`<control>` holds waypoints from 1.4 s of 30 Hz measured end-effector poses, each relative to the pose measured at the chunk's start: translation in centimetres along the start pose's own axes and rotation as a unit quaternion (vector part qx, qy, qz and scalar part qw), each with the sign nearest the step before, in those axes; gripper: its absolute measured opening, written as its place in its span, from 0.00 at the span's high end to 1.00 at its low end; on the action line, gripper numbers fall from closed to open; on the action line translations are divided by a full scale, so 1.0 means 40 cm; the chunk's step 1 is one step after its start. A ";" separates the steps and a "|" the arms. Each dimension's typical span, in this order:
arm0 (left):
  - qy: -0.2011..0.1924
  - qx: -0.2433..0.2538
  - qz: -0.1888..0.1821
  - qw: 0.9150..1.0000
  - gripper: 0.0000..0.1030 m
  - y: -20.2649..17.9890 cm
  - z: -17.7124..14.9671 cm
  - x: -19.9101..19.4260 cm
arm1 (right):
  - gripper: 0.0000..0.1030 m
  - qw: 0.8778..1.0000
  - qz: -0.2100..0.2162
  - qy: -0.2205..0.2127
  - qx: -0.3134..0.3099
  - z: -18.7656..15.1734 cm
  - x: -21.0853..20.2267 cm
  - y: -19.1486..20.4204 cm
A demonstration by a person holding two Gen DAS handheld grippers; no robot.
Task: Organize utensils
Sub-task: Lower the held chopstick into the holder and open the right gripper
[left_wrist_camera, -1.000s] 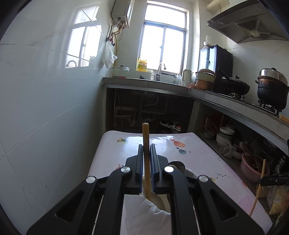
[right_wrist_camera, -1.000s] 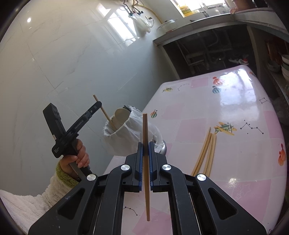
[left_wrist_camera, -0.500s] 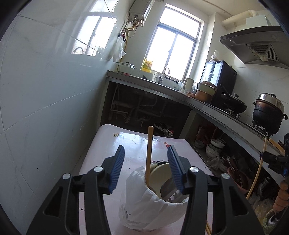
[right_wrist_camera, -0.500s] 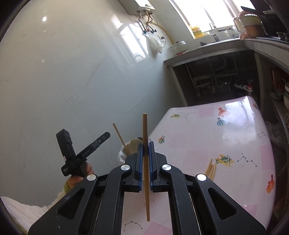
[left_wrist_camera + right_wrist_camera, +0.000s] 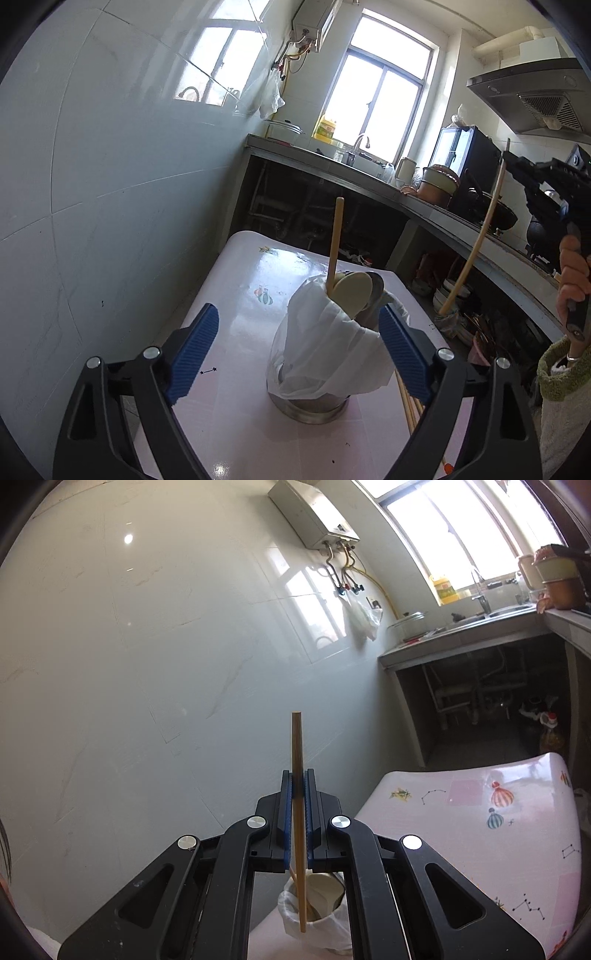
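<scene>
- The left gripper (image 5: pixel 297 345) has its jaws wide and opening, nothing pressed between the pads; the bag-lined metal cup (image 5: pixel 321 363) stands between them on the table (image 5: pixel 240 295), a chopstick (image 5: pixel 335 242) upright inside.
- The right gripper (image 5: pixel 298 808) is clamped on a second chopstick (image 5: pixel 297 760), held above the cup.
- More chopsticks (image 5: pixel 408 406) lie beside the cup.

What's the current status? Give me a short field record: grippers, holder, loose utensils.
left gripper: jaws opening, nothing gripped, holder between them untouched
right gripper: shut on chopstick, held upright above the holder
holder: metal cup lined with a white bag, on the table
in holder: one chopstick, spoons
loose chopsticks: on the table, right of the holder
</scene>
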State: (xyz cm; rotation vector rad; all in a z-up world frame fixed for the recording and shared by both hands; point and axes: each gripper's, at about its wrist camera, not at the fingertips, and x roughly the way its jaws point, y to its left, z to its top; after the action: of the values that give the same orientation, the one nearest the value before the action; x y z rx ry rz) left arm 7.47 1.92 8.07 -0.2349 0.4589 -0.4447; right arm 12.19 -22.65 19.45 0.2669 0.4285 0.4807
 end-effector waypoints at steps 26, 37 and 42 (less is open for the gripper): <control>0.034 -0.018 0.019 0.999 0.08 0.035 -0.041 0.039 | 0.96 0.980 -0.030 0.168 -0.105 -0.265 0.318 0.027; 0.029 -0.007 0.029 0.999 0.08 0.021 -0.045 0.029 | 0.92 0.973 -0.028 0.203 -0.107 -0.296 0.348 0.036; 0.030 -0.003 0.027 0.999 0.08 0.009 -0.050 0.024 | 0.75 0.978 -0.024 0.184 -0.094 -0.280 0.280 0.037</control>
State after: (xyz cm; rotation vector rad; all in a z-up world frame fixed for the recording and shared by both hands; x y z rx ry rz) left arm 7.43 1.56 5.87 -0.2144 0.5240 -0.3993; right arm 15.49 -14.17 6.41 -0.0189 0.7436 0.5220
